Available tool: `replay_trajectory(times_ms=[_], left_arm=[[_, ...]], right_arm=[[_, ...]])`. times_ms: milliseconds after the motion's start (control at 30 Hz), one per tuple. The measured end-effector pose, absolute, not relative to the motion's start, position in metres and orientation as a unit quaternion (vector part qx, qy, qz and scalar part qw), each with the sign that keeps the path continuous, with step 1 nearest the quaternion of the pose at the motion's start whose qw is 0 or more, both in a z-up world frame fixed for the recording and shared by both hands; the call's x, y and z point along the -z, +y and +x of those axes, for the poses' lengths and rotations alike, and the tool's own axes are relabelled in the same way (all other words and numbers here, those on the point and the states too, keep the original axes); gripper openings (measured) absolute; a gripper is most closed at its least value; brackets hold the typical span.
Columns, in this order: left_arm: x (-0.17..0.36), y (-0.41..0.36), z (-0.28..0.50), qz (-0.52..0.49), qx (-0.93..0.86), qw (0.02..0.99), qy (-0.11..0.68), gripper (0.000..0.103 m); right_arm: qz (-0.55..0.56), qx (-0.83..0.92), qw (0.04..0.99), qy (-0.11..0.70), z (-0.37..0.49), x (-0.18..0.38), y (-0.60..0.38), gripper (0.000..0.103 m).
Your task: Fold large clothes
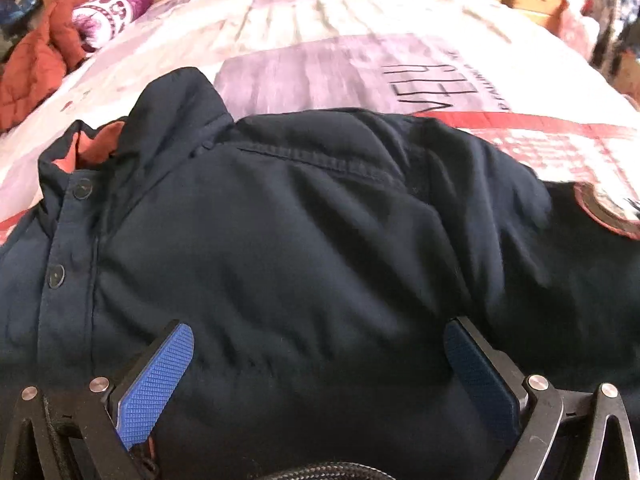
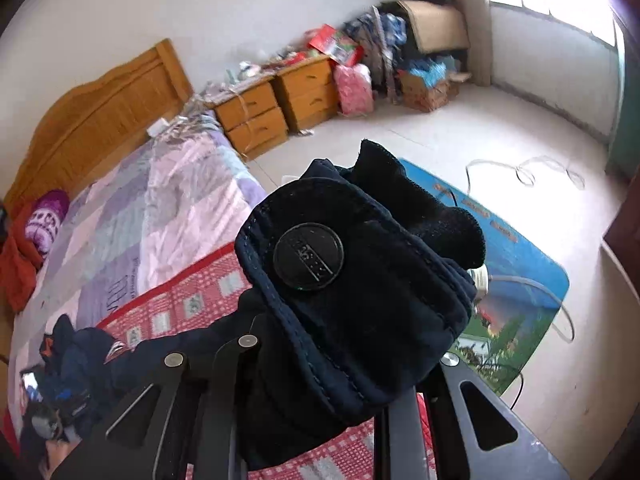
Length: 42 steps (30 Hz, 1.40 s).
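Sleeve-folding step: right gripper (image 2: 320, 392) clamps the buttoned cuff (image 2: 352, 292) at frame centre; left gripper (image 1: 320, 364), jaws wide and empty, over the navy jacket (image 1: 280, 240). Next: lay the cuff across the jacket's body.

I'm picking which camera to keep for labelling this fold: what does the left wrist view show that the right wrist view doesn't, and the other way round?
Only the left wrist view: the left gripper, open above the dark navy padded jacket's front, and its buttoned placket.

Only the right wrist view: the right gripper shut on the jacket's buttoned cuff, lifted over the bed; also the wooden headboard, blue floor mat and window.

Both: the jacket, the patchwork bedspread, the rust-orange garment and the wooden nightstands.
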<state>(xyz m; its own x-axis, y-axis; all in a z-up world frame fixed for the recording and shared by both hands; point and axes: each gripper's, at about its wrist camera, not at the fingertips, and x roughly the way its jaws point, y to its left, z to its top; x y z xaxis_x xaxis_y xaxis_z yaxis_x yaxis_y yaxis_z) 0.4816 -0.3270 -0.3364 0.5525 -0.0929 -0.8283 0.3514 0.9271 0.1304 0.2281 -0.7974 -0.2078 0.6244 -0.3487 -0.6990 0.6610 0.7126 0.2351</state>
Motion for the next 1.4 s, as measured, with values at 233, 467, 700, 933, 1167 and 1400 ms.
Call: replay_trajectory(times_ms=[233, 467, 700, 933, 1167, 1400], left_arm=[[0.354, -0.348, 0.502, 0.181, 0.086, 0.855, 0.479, 0.103], [0.349, -0.346, 0.504, 0.185, 0.102, 0.840, 0.499, 0.103], [0.312, -0.283, 0.477, 0.153, 0.130, 0.854, 0.480, 0.103], [0.279, -0.157, 0.448, 0.131, 0.127, 0.865, 0.467, 0.103], [0.266, -0.024, 0.438, 0.106, 0.082, 0.872, 0.471, 0.103], [0.249, 0.070, 0.403, 0.101, 0.057, 0.884, 0.453, 0.103]], right_arm=[[0.162, 0.239, 0.911, 0.294, 0.231, 0.140, -0.745, 0.021], [0.070, 0.182, 0.943, 0.270, 0.255, 0.071, -0.668, 0.021], [0.017, 0.146, 0.952, 0.269, 0.297, 0.035, -0.583, 0.021], [-0.023, 0.108, 0.953, 0.283, 0.360, 0.036, -0.467, 0.021], [-0.045, 0.078, 0.944, 0.316, 0.440, 0.085, -0.348, 0.021], [-0.069, 0.065, 0.931, 0.354, 0.512, 0.171, -0.228, 0.021]])
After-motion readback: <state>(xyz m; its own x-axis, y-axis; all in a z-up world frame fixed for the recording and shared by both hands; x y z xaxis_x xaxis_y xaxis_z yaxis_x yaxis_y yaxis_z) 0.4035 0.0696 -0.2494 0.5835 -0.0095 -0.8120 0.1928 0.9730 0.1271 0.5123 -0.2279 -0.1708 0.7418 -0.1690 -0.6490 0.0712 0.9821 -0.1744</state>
